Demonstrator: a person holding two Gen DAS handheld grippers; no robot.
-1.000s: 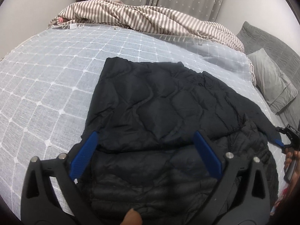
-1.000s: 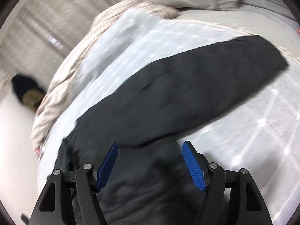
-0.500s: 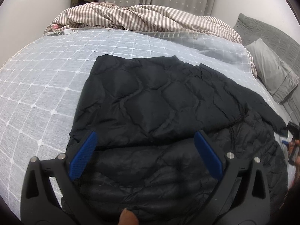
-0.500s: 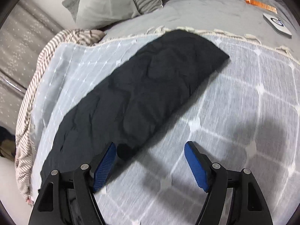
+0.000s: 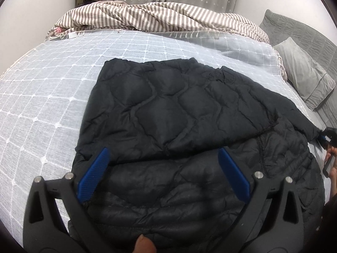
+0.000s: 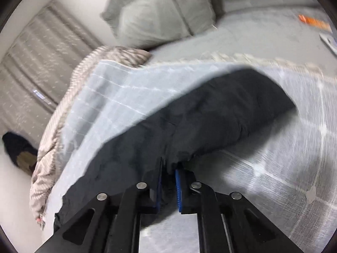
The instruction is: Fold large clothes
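Observation:
A black quilted jacket lies spread on the bed's grey checked blanket. My left gripper is open and hovers over the jacket's near part, holding nothing. My right gripper is shut on the edge of the jacket's sleeve, which it lifts a little off the blanket. In the left wrist view the right gripper shows at the far right edge, at the sleeve's end.
A striped duvet is bunched along the far side of the bed. Grey pillows lie at the right. A small orange item and a white device lie on the grey sheet beyond the sleeve.
My right gripper has closed on the sleeve's edge; it was open half a second ago. My left gripper stays open and has shifted only slightly over the jacket.

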